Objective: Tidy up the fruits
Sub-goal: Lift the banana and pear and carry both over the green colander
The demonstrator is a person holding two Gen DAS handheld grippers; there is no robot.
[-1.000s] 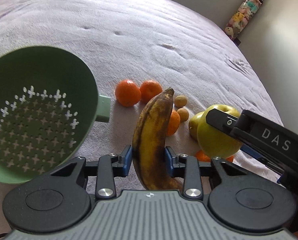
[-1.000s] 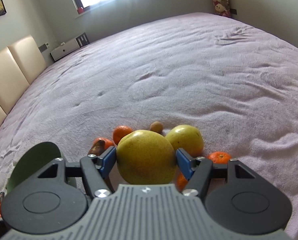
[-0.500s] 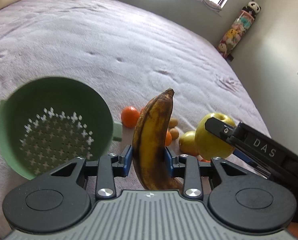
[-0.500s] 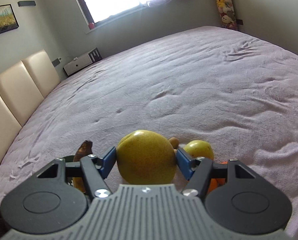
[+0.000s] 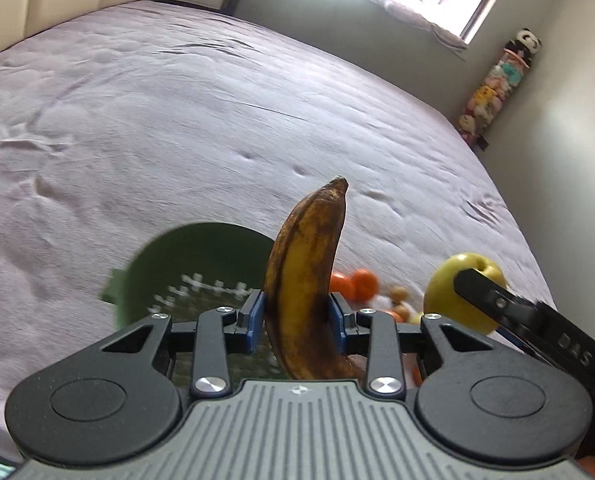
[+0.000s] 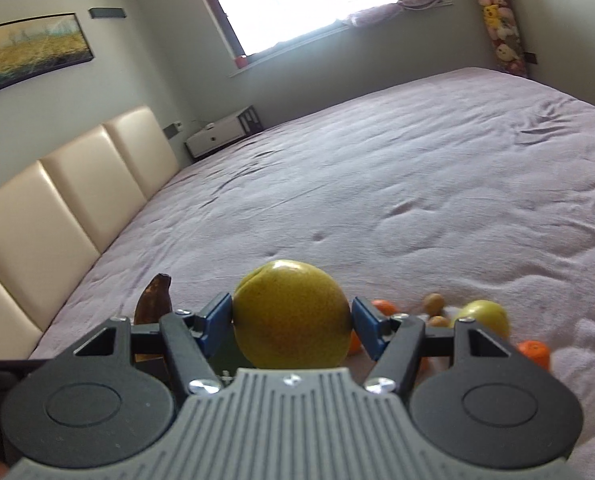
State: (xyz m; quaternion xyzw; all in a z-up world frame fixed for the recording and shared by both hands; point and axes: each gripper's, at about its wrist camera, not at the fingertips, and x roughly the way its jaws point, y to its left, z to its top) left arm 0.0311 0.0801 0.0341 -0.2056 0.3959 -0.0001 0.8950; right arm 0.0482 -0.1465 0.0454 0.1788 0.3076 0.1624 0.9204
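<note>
Above bed (image 5: 217,120), left gripper (image 5: 297,322) jaws clamp overripe banana (image 5: 303,280), right gripper (image 6: 292,322) jaws pinch apple (image 6: 291,316) w/ colander (image 5: 201,264) below: soft banana may slip or bruise.

Left wrist view looking down along fingers over purple bed (image 5: 217,120), facing window corner. Right wrist view sitting just beside, tilting less steeply, facing headboard (image 6: 57,200). Both sharing bed, banana (image 5: 303,280), held apple (image 6: 291,316), loose fruit.
</note>
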